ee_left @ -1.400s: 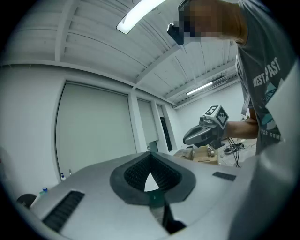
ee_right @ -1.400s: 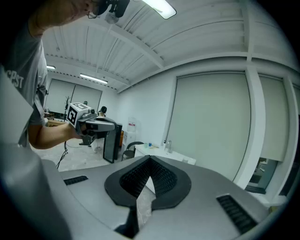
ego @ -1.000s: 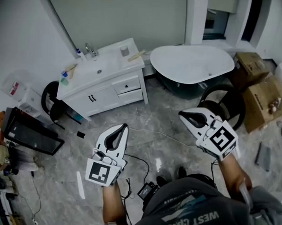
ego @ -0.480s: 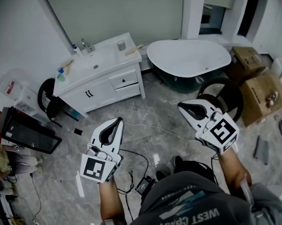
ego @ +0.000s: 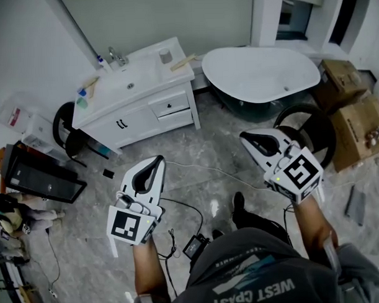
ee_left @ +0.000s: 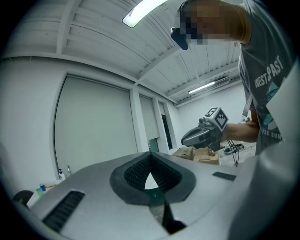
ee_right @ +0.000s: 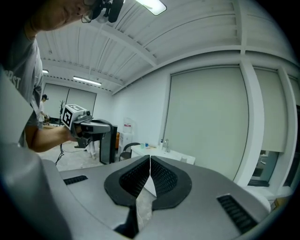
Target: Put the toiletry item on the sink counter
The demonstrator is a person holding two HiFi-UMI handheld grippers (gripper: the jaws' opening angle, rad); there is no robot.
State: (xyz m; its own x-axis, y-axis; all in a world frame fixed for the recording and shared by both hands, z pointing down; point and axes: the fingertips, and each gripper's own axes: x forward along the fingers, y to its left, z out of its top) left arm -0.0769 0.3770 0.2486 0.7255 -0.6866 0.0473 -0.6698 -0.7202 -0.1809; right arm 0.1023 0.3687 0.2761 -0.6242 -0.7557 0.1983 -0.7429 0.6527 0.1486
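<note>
Far beyond our left gripper (ego: 157, 161) and right gripper (ego: 244, 138), fingers closed empty, a bottle (ego: 83, 103) stands on the tabletop (ego: 152, 73).

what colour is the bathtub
The bathtub is white inside with a dark outer shell, clearest in the head view.

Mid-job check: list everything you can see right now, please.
sink counter: one, white, upper left by the wall
faucet: one, metal, counter's back edge
blue-capped bottle: one, white, beside the faucet
greenish bottle: one, counter's left end
cup: one, grey, counter's right end
bathtub: one, white, right of the counter
cardboard boxes: two, brown, far right
power adapter: one, black, floor by the person's feet
left gripper: one, white, fingers shut, empty
right gripper: one, white, fingers shut, empty
</note>
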